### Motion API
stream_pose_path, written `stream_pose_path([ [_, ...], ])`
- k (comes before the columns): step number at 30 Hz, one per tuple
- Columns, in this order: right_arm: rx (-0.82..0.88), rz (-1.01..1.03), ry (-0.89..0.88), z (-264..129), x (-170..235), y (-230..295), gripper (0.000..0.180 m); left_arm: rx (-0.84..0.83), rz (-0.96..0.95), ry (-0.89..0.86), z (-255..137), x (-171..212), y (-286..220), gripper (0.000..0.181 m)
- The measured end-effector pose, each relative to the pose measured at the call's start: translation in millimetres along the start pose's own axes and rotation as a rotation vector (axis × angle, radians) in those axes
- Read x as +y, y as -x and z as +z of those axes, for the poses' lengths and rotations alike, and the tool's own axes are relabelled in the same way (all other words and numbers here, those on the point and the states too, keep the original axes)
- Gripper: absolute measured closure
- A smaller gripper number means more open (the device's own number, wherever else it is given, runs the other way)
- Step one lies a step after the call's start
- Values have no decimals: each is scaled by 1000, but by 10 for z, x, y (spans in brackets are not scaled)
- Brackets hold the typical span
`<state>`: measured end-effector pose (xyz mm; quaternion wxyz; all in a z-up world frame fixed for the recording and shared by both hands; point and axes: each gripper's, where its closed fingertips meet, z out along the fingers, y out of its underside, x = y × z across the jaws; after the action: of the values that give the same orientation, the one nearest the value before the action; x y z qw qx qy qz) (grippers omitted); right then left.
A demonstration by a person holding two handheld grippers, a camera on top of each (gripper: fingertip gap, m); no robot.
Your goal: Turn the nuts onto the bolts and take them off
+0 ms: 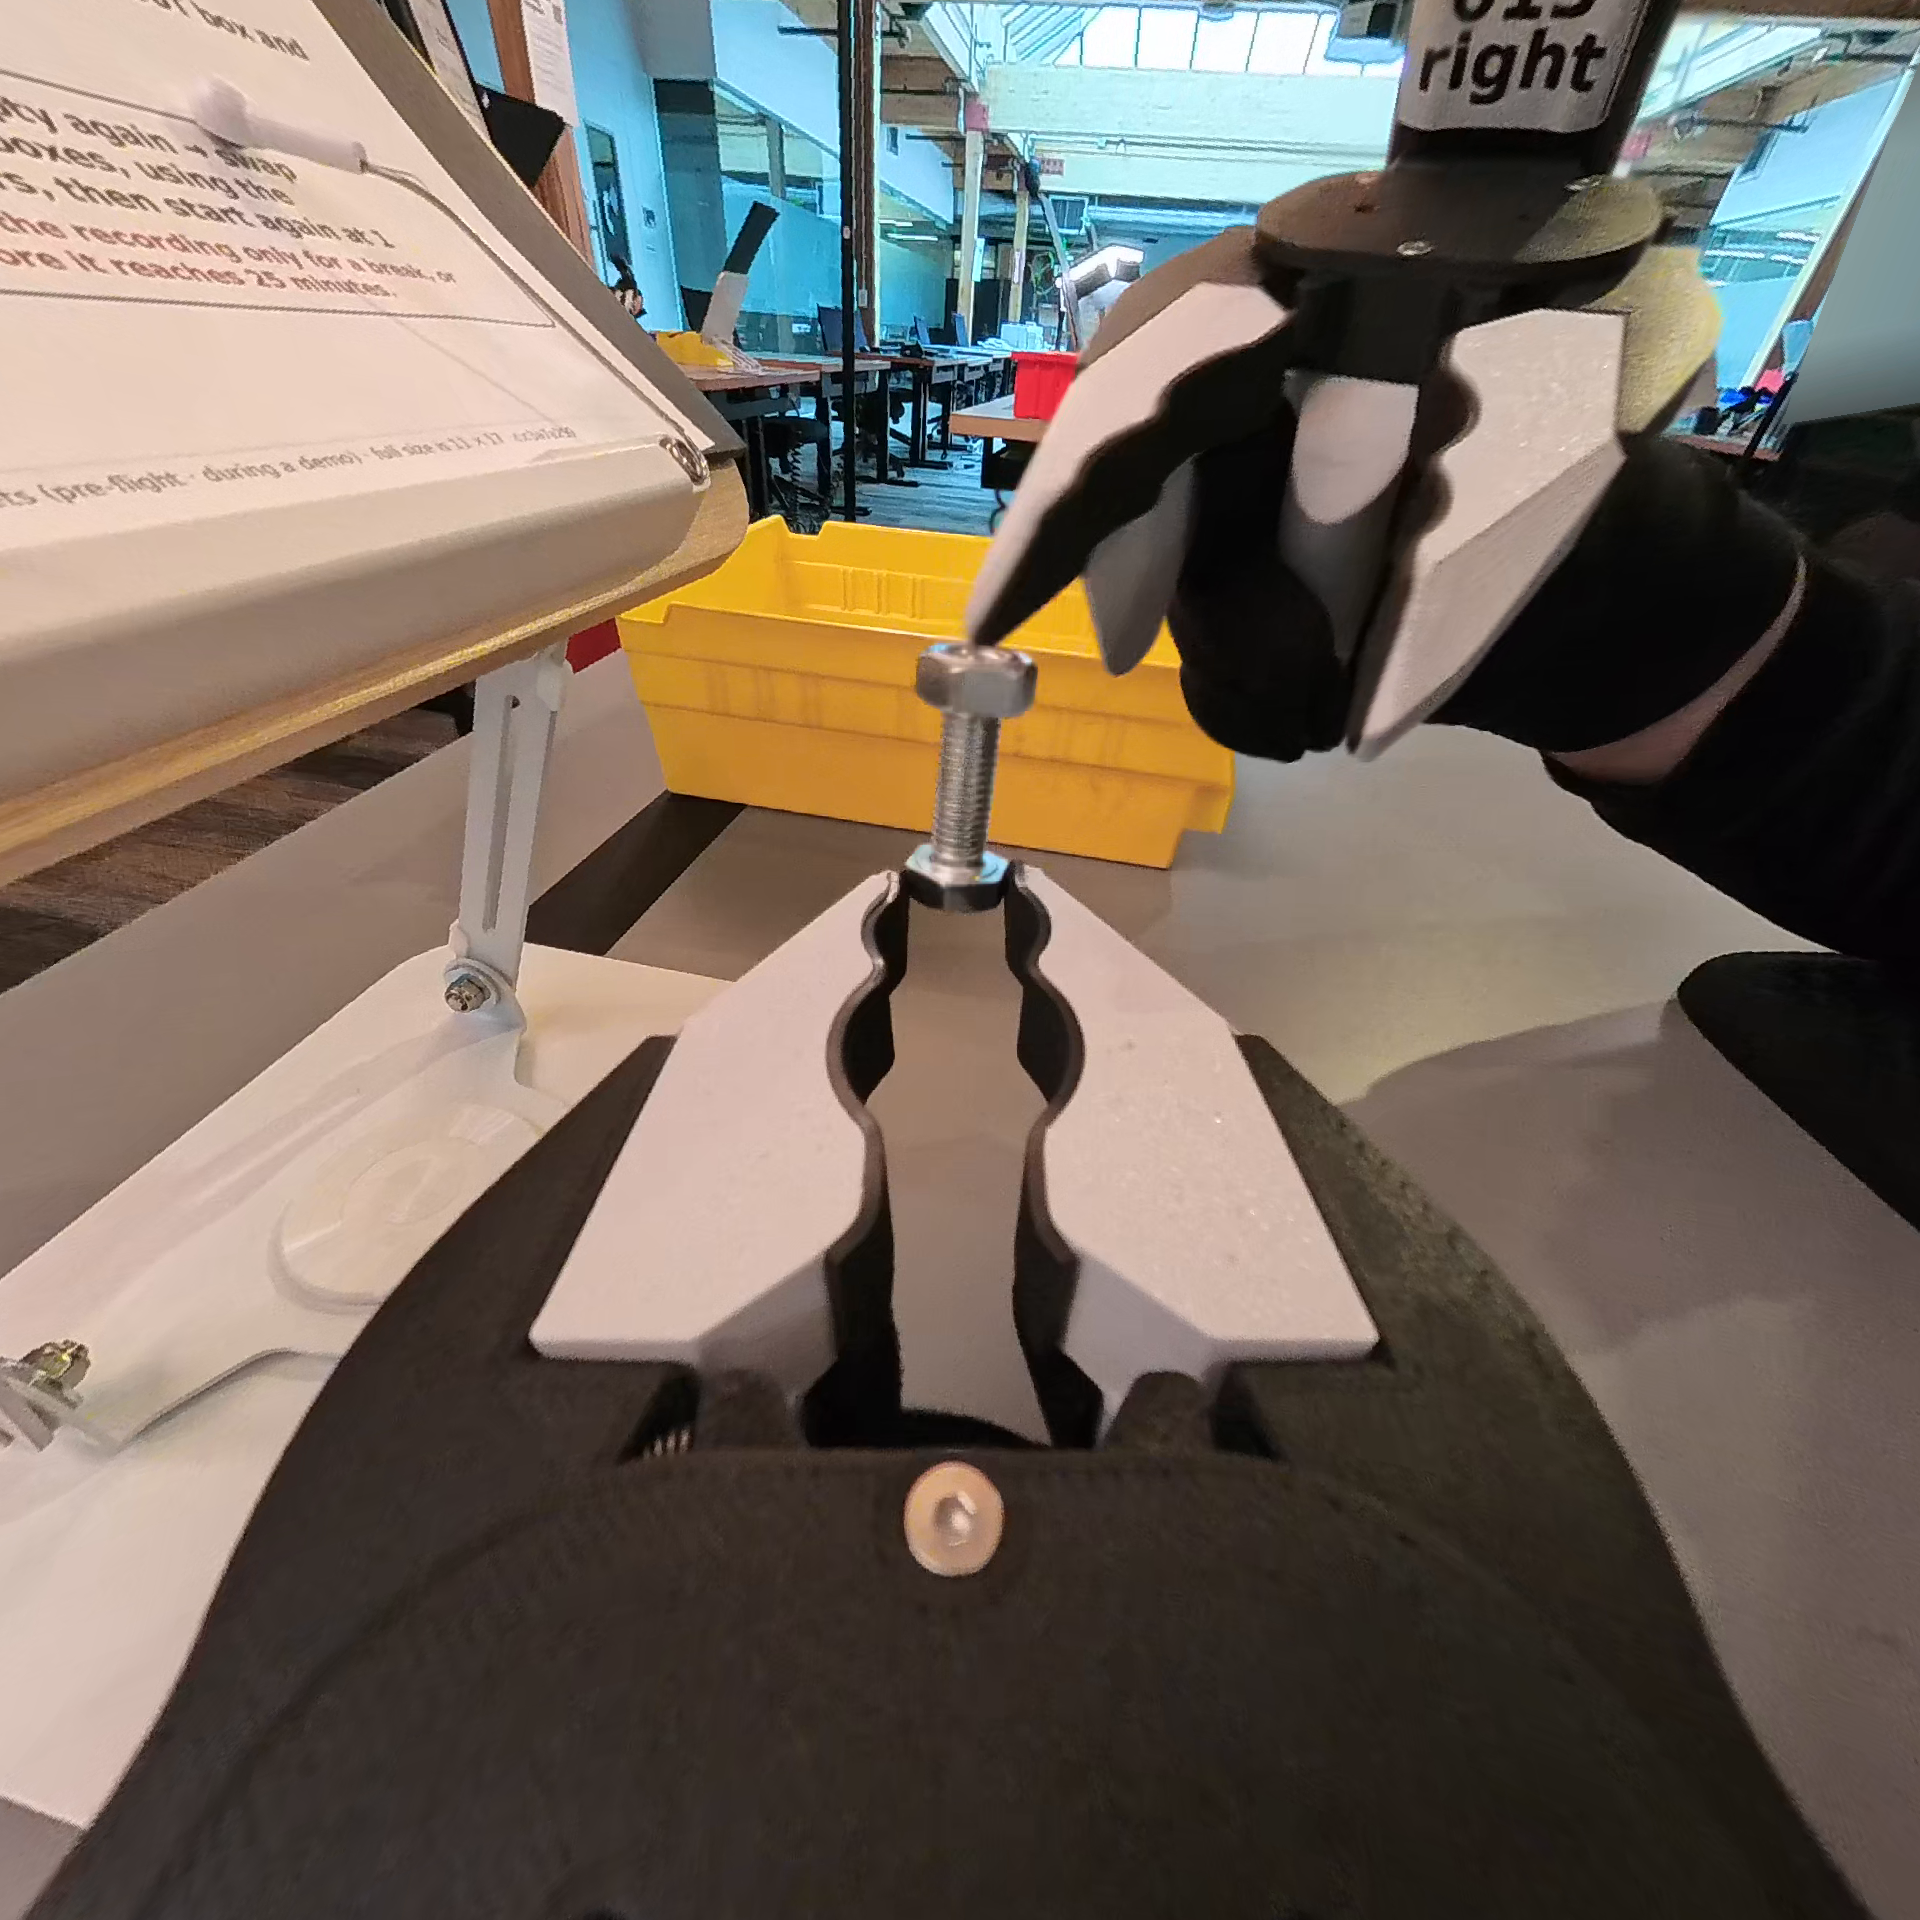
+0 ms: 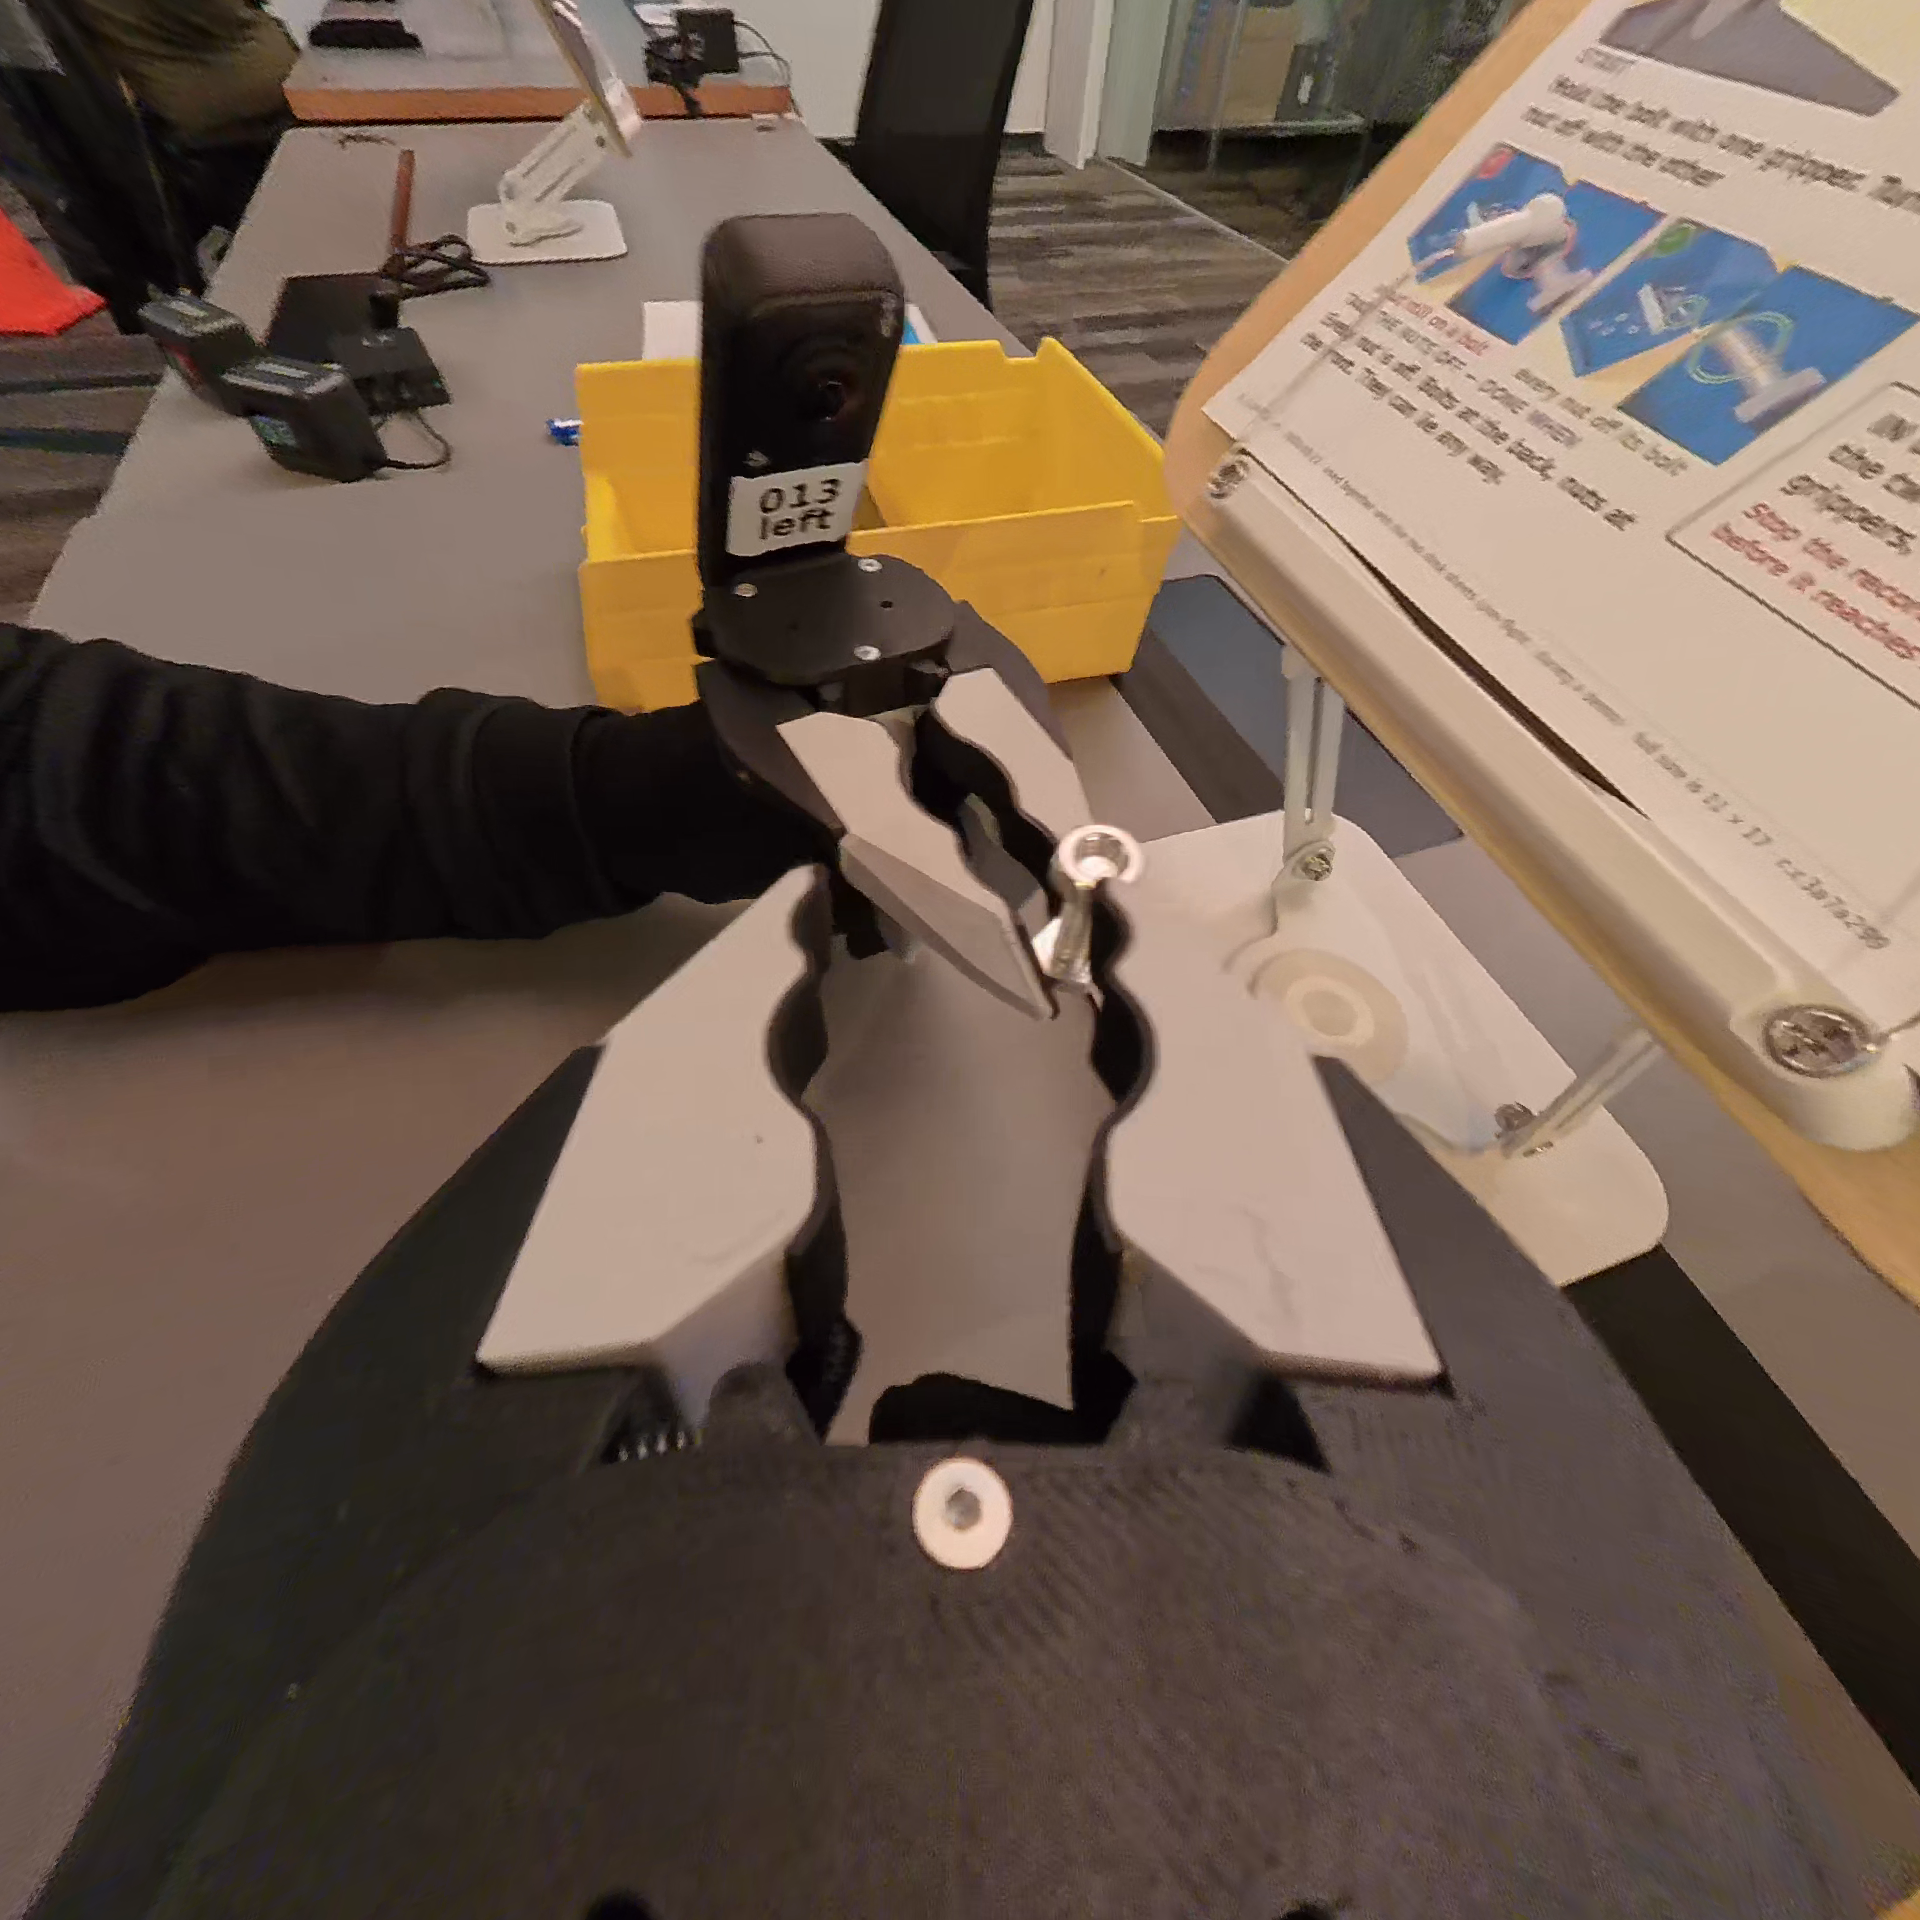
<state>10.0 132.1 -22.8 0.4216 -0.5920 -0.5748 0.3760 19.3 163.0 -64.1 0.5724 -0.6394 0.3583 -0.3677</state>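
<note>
A steel bolt (image 1: 966, 779) stands upright above the grey table, with a hex nut (image 1: 977, 675) at its top end. My left gripper (image 1: 954, 885) is shut on the bolt's lower hex end and holds it up. My right gripper (image 1: 1174, 686) hangs over it from the upper right, open, with one fingertip (image 1: 992, 629) touching the nut's top edge. In the right wrist view the nut (image 2: 1091, 854) and bolt (image 2: 1070, 945) sit just inside my right gripper's (image 2: 961, 894) right-hand finger, and the left gripper (image 2: 1039, 987) reaches in from the left.
A yellow bin (image 1: 831, 717) stands on the table behind the bolt, also in the right wrist view (image 2: 1039, 488). A tilted instruction board (image 1: 312, 499) on a white stand (image 1: 488, 935) sits close by, seen on the right in the right wrist view (image 2: 1558, 675). Black devices and cables (image 2: 301, 405) lie far back. The left gripper's tips are roughly 5 cm from the right gripper's.
</note>
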Motion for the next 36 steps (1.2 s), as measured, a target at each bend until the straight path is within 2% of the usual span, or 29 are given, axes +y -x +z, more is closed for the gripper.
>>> stream_pose_path([
  [1, -24, -1, 1, -8, -3, 42, 145, 1, -2, -6, -2, -10, 1, 164],
  [3, -26, 2, 2, -28, -2, 40, 147, 1, -6, -13, -7, -28, 2, 164],
  [7, 21, 46, -31, -59, -23, -97, 125, 1, -6, -12, -3, -24, 0, 164],
  [10, 9, 40, 8, 6, 50, -65, 120, 3, -4, -10, 5, -21, -9, 164],
  [11, 0, 24, 9, 19, 48, -28, 122, 4, -3, -8, 7, -16, -10, 164],
  [13, -51, -11, 13, 19, 39, 99, 149, 3, -3, -10, 6, -17, -8, 164],
  [14, -61, -18, 16, 16, 37, 127, 152, 2, -5, -12, 4, -22, -5, 164],
  [16, -15, -4, 16, 2, 37, 41, 147, 1, -5, -10, 2, -17, 0, 164],
  [18, 44, 18, -3, -24, 17, -86, 134, 2, -7, -12, 3, -20, -2, 164],
  [21, 44, 43, -14, -7, 13, -122, 121, 3, -3, -8, 11, -15, -9, 164],
  [27, 10, 17, -1, 76, 25, -14, 121, 2, 0, -9, 17, -17, -14, 164],
  [28, 7, 19, 2, 75, 30, -4, 125, -1, 2, -9, 16, -18, -11, 164],
  [30, -23, 19, 35, 63, 80, 46, 150, -1, 2, -11, 9, -26, -10, 164],
  [34, 4, 23, 23, 22, 60, -3, 144, -5, -3, -19, -7, -48, 1, 164],
  [36, 35, 22, 5, 4, 31, -60, 134, -9, -2, -19, -8, -50, 5, 164],
])
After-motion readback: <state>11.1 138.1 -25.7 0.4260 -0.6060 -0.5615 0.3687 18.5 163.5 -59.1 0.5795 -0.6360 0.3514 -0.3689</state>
